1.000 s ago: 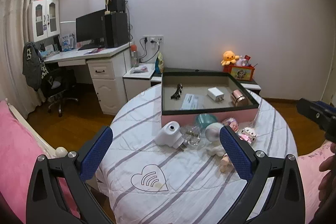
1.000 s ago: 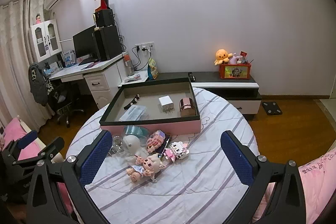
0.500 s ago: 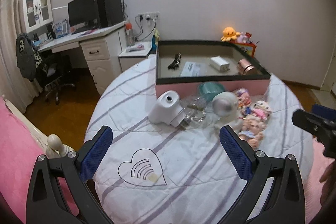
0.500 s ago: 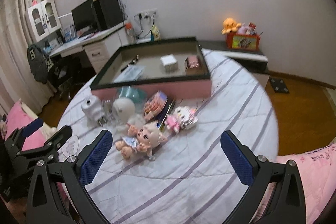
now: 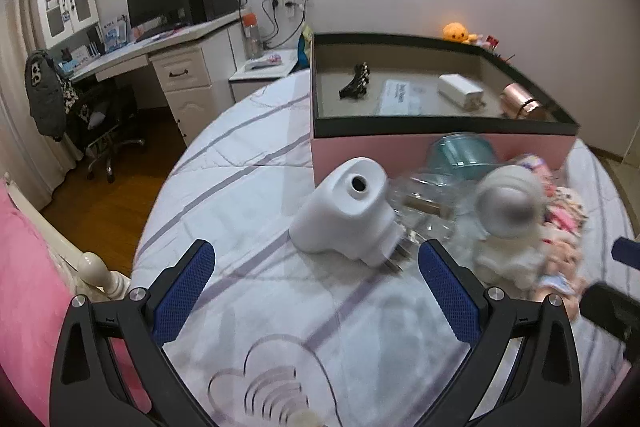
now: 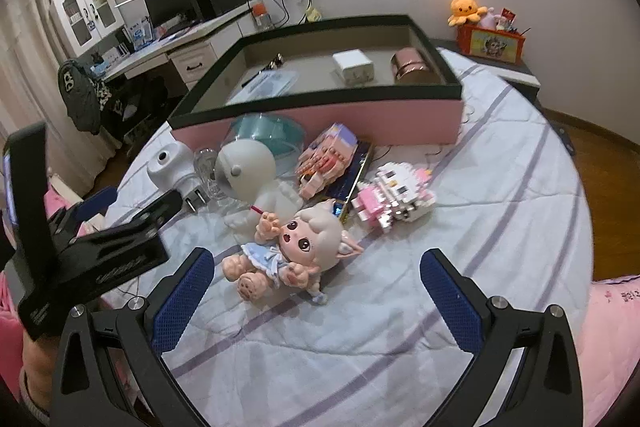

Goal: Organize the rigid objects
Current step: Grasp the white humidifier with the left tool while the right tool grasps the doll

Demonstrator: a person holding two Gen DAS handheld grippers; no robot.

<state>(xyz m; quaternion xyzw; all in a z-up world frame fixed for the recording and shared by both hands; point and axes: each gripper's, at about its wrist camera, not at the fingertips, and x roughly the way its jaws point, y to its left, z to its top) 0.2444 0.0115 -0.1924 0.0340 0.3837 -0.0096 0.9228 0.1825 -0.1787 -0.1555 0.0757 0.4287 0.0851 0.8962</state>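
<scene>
My left gripper [image 5: 316, 281] and right gripper [image 6: 316, 281] are both wide apart, holding nothing. A white plug adapter [image 5: 346, 213] with metal prongs lies on the striped tabletop [image 5: 248, 187], just before the pink box [image 5: 360, 151]. A big-eyed doll [image 6: 294, 253] lies nearby.

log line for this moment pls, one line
left tongs: open, empty, facing white plug adapter | right tongs: open, empty, facing doll | pink box: holds four items | remaining toys on the bed
</scene>
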